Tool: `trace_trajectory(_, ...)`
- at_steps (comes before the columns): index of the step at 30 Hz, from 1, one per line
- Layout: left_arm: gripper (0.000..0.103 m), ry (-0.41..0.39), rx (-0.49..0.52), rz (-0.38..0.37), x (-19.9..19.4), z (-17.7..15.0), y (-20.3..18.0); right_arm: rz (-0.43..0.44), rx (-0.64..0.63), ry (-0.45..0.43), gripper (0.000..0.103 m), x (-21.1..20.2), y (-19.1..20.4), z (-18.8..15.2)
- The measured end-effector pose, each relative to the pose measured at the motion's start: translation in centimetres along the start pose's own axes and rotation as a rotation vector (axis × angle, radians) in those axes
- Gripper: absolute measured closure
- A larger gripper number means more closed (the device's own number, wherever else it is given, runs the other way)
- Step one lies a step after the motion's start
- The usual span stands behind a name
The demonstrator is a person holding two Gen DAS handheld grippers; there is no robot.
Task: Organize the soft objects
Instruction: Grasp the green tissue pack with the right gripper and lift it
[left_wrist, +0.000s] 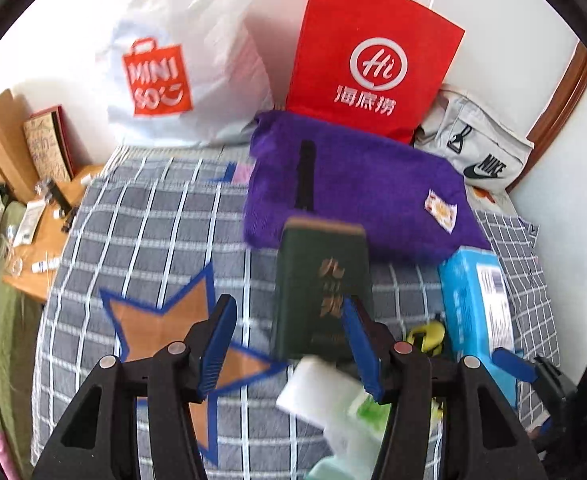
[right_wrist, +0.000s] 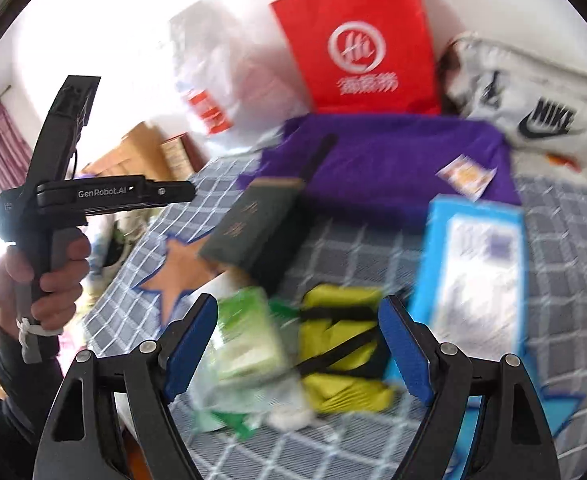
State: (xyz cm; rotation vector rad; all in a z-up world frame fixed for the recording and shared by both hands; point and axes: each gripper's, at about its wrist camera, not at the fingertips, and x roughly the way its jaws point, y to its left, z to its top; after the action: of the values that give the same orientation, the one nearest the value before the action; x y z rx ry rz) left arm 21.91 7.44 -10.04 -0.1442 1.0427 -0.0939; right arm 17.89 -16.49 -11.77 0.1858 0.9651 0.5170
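- Left wrist view: the left gripper (left_wrist: 289, 344) sits at the bottom centre, jaws apart with nothing pressed between them. Only the checked bedspread (left_wrist: 141, 216) shows in the gap, and the dark green box (left_wrist: 322, 292) stands just past the right-hand pad.
- The purple folded cloth (left_wrist: 357, 192) lies in the centre right, flat, plush and thick, with a small label near its right corner. It rests against the foot of the red paper bag (left_wrist: 373, 60).
- At the lower edge a white-and-green soft pack (left_wrist: 333, 404) lies partly under the gripper's right finger.
- Right wrist view: the right gripper (right_wrist: 297, 344) hangs at the bottom centre, jaws wide and empty. Below the gap lie the soft pack (right_wrist: 249, 344) and a yellow pouch with black straps (right_wrist: 341, 340), side by side and touching.
- A hand (right_wrist: 49, 276) at the left edge holds the other gripper's handle.
- The view is blurred, so I judge that settling first would help. Then choose one soft item, lower squarely over its middle and close gently, keeping clear of the blue box (right_wrist: 473, 272) just to the right.
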Motion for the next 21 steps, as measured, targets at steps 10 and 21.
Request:
trace_trajectory(10,0.050,0.023,0.002,-0.022,-0.9,-5.1,2.9,-0.038,-0.134,0.082,0.021,4.4,4.5,-2.1)
trace_trajectory(21,0.050,0.054,-0.019,-0.024,-0.6,-8.1,4.0,-0.106,-0.141,0.062,0.045,5.0,4.8,-3.2)
